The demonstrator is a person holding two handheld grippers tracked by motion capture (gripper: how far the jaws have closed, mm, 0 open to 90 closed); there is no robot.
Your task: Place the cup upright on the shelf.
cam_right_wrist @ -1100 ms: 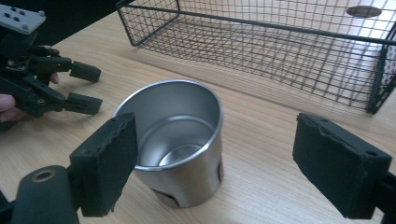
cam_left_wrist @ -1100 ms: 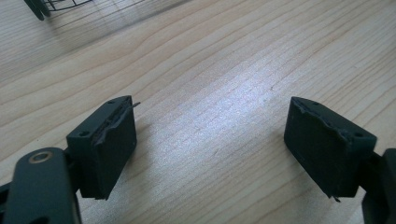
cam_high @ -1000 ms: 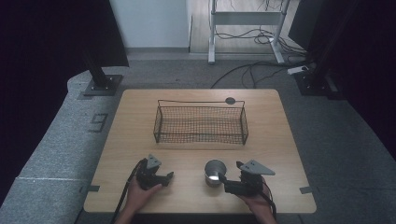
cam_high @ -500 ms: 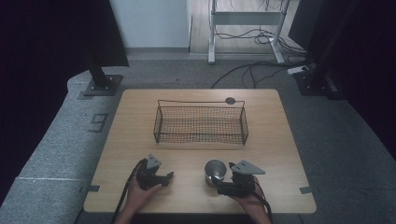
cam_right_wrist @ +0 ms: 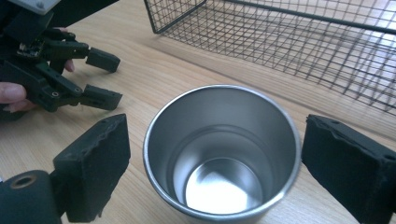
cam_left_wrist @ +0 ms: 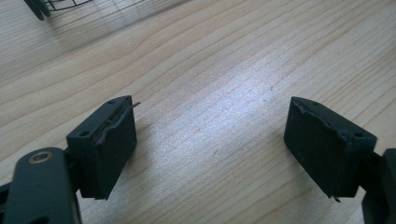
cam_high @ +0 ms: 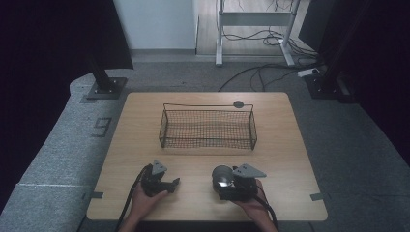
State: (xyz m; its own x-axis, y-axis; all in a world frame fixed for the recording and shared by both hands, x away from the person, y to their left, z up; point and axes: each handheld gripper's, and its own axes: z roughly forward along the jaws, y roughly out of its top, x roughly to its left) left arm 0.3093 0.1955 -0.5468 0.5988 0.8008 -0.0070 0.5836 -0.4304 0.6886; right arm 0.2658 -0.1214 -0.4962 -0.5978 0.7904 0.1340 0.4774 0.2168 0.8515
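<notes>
A shiny steel cup (cam_right_wrist: 222,154) stands upright and empty on the wooden table (cam_high: 285,145), seen from above as a steel cup (cam_high: 221,175) near the front edge. My right gripper (cam_right_wrist: 215,135) is open with one jaw on each side of the cup and a small gap at both. From above, the right gripper (cam_high: 223,182) lies in a hand just right of the cup. My left gripper (cam_left_wrist: 210,126) is open over bare wood with nothing between its jaws. The left gripper (cam_high: 175,182) rests front left, and as the left gripper (cam_right_wrist: 109,79) it points at the cup.
A black wire basket (cam_high: 208,128) stands empty in the middle of the table, just beyond the cup; its mesh wall (cam_right_wrist: 299,42) is close behind the cup. A small black disc (cam_high: 238,104) lies at the far edge. Stand bases and cables lie on the floor beyond.
My right gripper has slid left, and the cup now stands between its jaws. The left gripper and the cup have stayed where they were.
</notes>
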